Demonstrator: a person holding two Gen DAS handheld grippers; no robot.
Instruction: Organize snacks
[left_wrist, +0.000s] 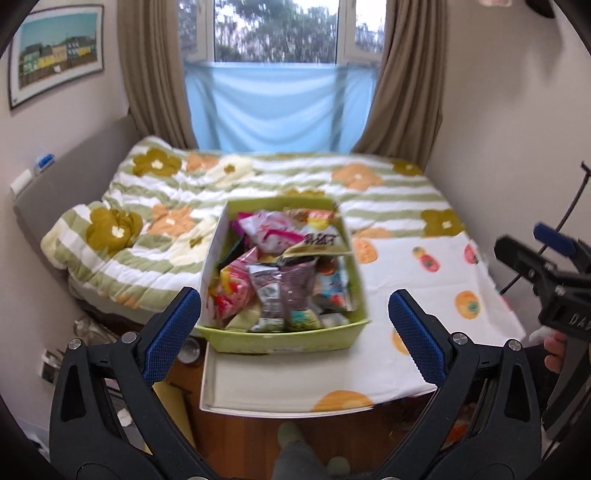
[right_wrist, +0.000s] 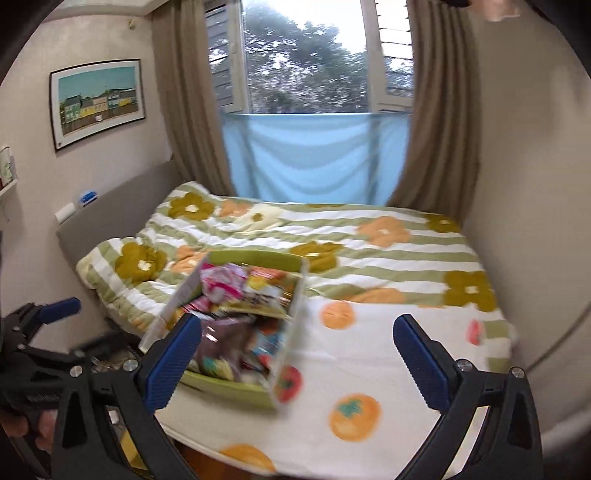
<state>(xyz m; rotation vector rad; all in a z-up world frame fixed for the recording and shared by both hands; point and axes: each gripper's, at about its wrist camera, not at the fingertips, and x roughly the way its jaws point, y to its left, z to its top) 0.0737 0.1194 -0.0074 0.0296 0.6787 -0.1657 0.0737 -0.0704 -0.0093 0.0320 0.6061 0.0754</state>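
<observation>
L gripper: jaws spread wide, nothing between the blue pads, held above the foot of the bed. R gripper: jaws likewise released, empty. Each gripper also shows at the edge of the other's view.

Just ahead of both, near the bed's front edge: green snack box, an open rectangular box, sitting on the white sheet w/ orange fruit print. Its near end is closest to the L gripper; in the R wrist view the box lies left of centre, partly behind the R gripper's left finger. The box is packed w/ snack packets: a purple-brown bag at the front centre, a pink-yellow packet at the front left, a pink-white packet toward the back, and a white one w/ dark lettering at the back right. Packets are blurred, labels unreadable.

Beyond the box: green-striped quilt w/ flower pattern, rumpled, covers the far part of the bed. Grey headboard on the left side. Further back: light blue cloth hangs under the window, brown curtains on both sides. Framed picture on the left wall.
</observation>
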